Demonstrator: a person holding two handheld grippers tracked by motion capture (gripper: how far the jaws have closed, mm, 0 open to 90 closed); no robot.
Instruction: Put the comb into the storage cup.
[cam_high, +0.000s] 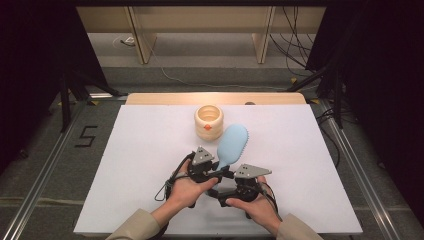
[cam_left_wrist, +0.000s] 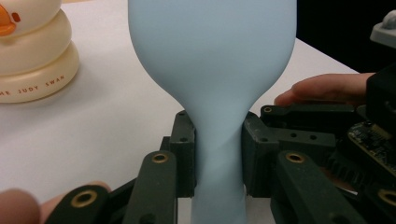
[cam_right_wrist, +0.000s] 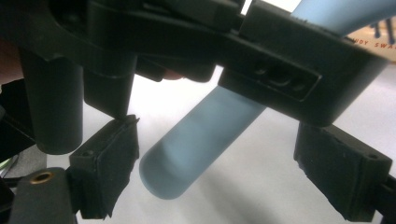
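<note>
Near the front of the white desk (cam_high: 150, 165), a light blue brush (cam_high: 233, 144) is clamped by its neck in the left tool (cam_left_wrist: 219, 158). Its handle end lies between the spread, released jaws of the right tool (cam_right_wrist: 219, 186). Just beyond stands a cream ringed cup (cam_high: 208, 121).

From overhead we look forward, toward twelve o'clock, down the white counter (cam_high: 150, 150). Both gripper views sit very close, sharing the pale blue brush (cam_high: 231, 145) with the high view.
</note>
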